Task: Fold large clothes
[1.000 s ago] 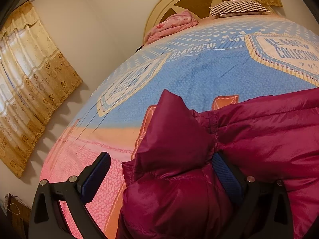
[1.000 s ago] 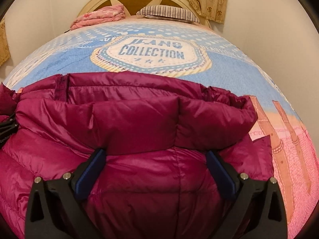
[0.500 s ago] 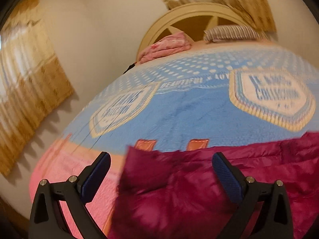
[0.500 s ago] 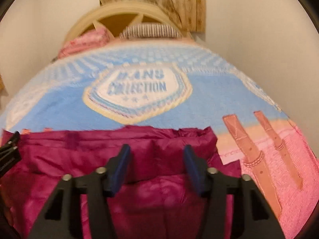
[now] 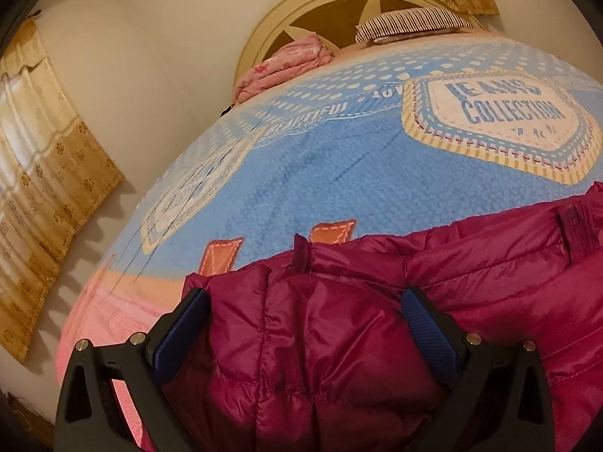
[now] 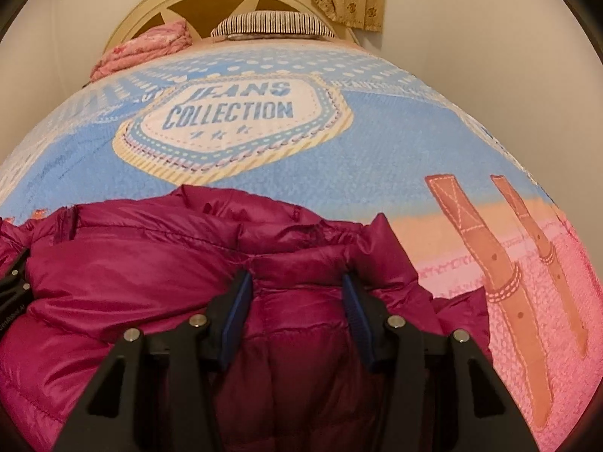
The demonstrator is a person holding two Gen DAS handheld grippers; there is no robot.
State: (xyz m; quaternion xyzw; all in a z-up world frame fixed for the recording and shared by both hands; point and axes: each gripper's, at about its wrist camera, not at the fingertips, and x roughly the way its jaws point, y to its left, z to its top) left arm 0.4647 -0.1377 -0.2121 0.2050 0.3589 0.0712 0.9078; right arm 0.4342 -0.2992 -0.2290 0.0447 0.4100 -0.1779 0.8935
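A magenta puffer jacket (image 5: 377,320) lies folded near the foot of the bed, also seen in the right wrist view (image 6: 158,263). My left gripper (image 5: 305,324) is open, its blue-padded fingers (image 5: 184,335) wide apart over the jacket's left end, with fabric bulging between them. My right gripper (image 6: 296,309) is half closed over the jacket's right end; its pads (image 6: 237,312) press a ridge of fabric. The left gripper's edge shows at the far left of the right wrist view (image 6: 13,290).
The bed is covered with a blue and pink "Jeans Collection" blanket (image 6: 395,143). A striped pillow (image 6: 271,24) and a pink folded quilt (image 6: 147,51) lie by the round headboard (image 5: 324,7). Yellow curtains (image 5: 41,188) hang left; walls flank the bed.
Both grippers dropped the folded-over part onto the jacket, pulled back and came down again. The right gripper narrowed from wide open to a half-closed pinch on the fabric. The left stayed open.
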